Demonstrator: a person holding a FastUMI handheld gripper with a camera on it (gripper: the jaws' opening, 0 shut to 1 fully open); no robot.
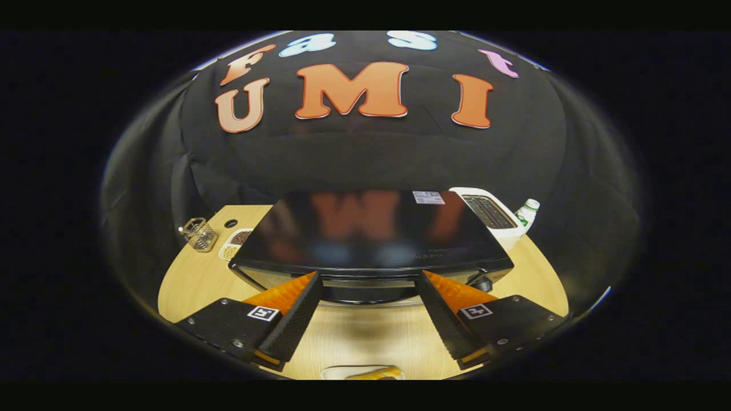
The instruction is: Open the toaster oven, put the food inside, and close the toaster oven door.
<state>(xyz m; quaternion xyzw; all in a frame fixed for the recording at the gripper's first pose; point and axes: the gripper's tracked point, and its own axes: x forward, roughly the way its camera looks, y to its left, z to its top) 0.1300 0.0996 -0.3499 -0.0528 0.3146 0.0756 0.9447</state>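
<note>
Reaching forward over the bench, the claw stands wide open with nothing held; its two fingers spread apart, tips just at the front top edge of the toaster oven, one toward each end of the door's upper rim; whether the tips touch the oven cannot be told. Between the fingers lies bare bench, and behind them, at the near edge, a pale plate with yellowish food on it. The claw looks down on the oven's glossy dark top from slightly above, held level and square to its front; the door appears closed. Left of the oven the bench has open room, then a divided dish of grains close by the oven's corner and a small clear container farther out; right of it, a white toaster touches or nearly touches the oven's side, with a white bottle beyond.
</note>
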